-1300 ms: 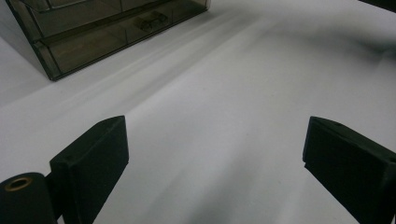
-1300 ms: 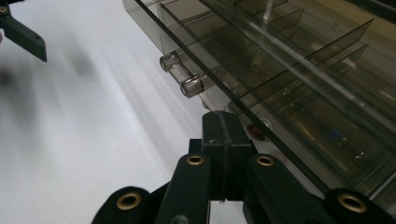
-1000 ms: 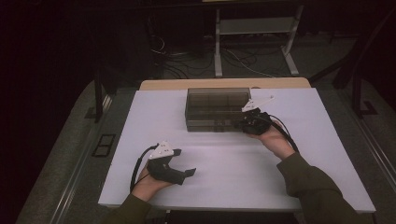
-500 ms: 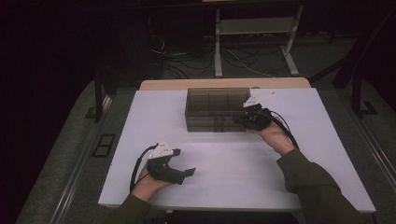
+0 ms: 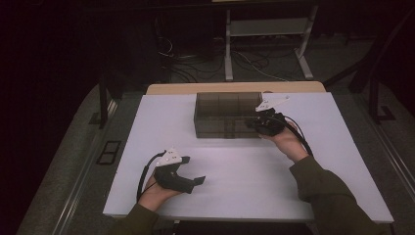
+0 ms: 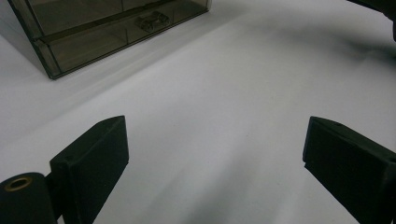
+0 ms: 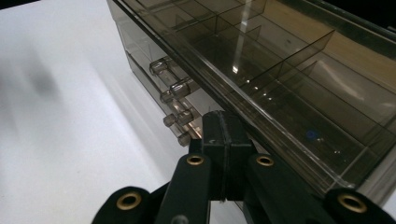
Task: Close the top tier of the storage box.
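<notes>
- Two tongs were in play: the right tongs (image 7: 223,140), clenched on nothing, sat at the smoky drawer box's (image 5: 226,115) front right corner.
- The left tongs (image 6: 215,154) gaped released over the white bench (image 5: 244,166), well apart from the box.

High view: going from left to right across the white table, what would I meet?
Left tool → smoky clear drawer box → right tool, its tip at the box's front right corner.

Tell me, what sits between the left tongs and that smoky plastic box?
Nothing: in the high view, only bare white table separates the left tongs from the box.
</notes>
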Motion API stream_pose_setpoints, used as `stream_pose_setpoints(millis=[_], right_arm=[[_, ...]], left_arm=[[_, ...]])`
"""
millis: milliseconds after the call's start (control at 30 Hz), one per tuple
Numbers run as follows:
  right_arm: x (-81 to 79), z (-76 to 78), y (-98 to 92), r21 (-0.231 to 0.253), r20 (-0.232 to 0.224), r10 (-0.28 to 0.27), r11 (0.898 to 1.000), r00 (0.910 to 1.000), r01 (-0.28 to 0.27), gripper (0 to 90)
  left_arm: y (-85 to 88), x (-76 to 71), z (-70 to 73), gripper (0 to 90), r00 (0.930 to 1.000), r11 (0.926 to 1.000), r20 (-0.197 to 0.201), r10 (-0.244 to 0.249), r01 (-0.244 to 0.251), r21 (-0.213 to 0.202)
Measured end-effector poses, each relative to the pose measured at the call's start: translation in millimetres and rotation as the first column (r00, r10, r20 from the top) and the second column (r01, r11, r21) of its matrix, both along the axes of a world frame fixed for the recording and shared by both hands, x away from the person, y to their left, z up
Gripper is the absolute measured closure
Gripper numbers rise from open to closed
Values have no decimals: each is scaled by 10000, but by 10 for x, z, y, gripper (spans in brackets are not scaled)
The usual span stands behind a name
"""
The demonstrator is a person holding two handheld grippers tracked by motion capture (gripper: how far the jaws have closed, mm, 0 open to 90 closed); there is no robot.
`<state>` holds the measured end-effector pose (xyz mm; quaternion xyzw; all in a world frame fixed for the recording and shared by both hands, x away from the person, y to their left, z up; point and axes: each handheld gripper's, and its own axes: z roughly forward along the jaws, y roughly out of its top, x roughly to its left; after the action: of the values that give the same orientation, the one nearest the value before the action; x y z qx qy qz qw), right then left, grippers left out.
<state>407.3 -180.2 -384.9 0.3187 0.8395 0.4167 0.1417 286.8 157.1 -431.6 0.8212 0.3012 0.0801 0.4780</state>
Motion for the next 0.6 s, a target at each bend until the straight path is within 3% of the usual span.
stream_pose_setpoints(millis=[333, 600], right_arm=[[0, -8, 3, -38, 27, -135, 9999, 9999, 135, 889], [-93, 26, -78, 383, -74, -35, 9993, 10000, 38, 888]], left_arm=[[-41, 5, -16, 61, 9999, 9999, -82, -117, 117, -19], [-70, 8, -16, 61, 9998, 9999, -112, -160, 160, 26]])
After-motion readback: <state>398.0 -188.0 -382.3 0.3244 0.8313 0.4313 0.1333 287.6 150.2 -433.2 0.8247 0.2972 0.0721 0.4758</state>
